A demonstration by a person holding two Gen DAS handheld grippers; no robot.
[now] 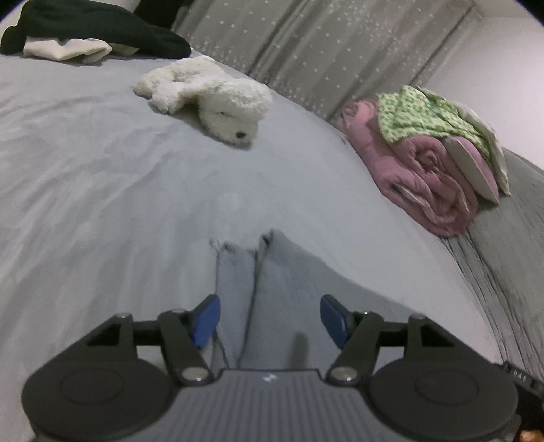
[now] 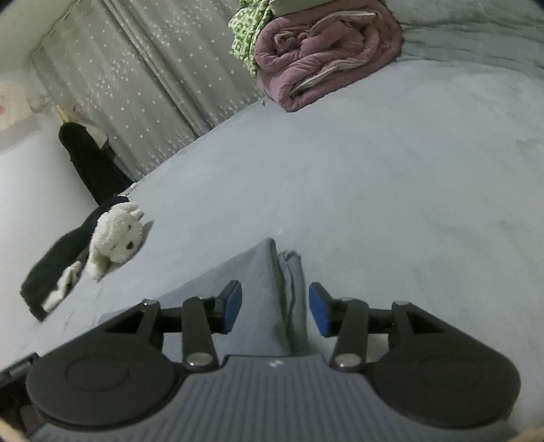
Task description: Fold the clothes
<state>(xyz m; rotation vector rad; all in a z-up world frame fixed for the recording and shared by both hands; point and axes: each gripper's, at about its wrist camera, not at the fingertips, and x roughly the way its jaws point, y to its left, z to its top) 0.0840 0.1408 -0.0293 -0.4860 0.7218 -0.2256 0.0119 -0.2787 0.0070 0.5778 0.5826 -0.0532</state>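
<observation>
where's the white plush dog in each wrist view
Left wrist: the white plush dog lies in the upper middle, on the grey bed sheet, just right of the black garment.
Right wrist: the white plush dog is at the left edge, partly on the black garment.
Shared landmark: the rolled pink quilt, at the right in the left view and top centre in the right view.

Grey bed (image 1: 102,190); blue garment (image 1: 272,289), plush dog (image 1: 217,98), pink quilt (image 1: 425,170)
</observation>
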